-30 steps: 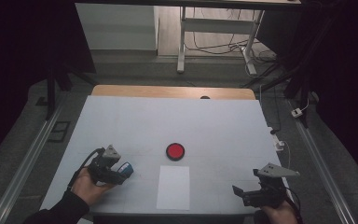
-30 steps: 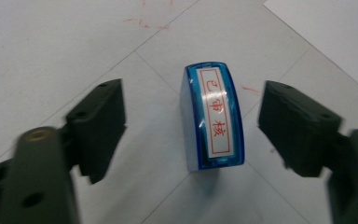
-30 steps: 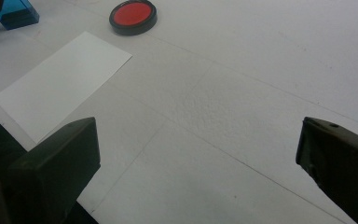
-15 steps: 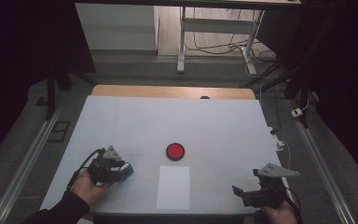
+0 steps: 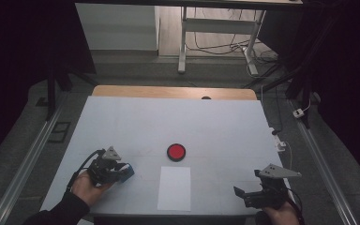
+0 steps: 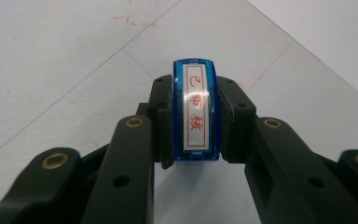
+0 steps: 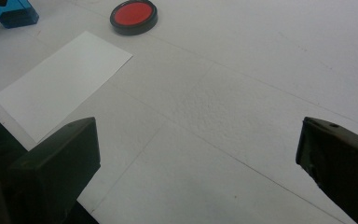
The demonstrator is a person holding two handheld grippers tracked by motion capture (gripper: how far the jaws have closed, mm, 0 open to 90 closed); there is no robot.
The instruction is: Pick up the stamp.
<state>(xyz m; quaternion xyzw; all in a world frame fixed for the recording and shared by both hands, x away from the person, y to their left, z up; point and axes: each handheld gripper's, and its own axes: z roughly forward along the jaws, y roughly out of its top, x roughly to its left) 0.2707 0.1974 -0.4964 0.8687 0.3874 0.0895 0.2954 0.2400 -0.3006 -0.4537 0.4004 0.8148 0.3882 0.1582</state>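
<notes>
One blue stamp (image 6: 196, 109) clamped in my left hand-held gripper (image 5: 122, 172), above the desk (image 5: 215, 126); base hidden. One red ink pad (image 5: 176, 152), one paper sheet (image 5: 175, 187). Right hand-held gripper (image 5: 240, 193) wide, empty.

The table (image 5: 178, 126) has a pale grey-white top marked by faint straight seam lines; a strip of bare wood shows along its far edge. A small dark spot sits at the middle of that far edge. Faint reddish smudges mark the surface in the left gripper view.

Lying directly on it:
- A round ink pad (image 5: 176, 152), red inside a black rim, open, near the middle of the top.
- A white sheet of paper (image 5: 174, 188), rectangular, flat, just on the near side of the ink pad and apart from it, its short edge close to the table's near edge.
</notes>
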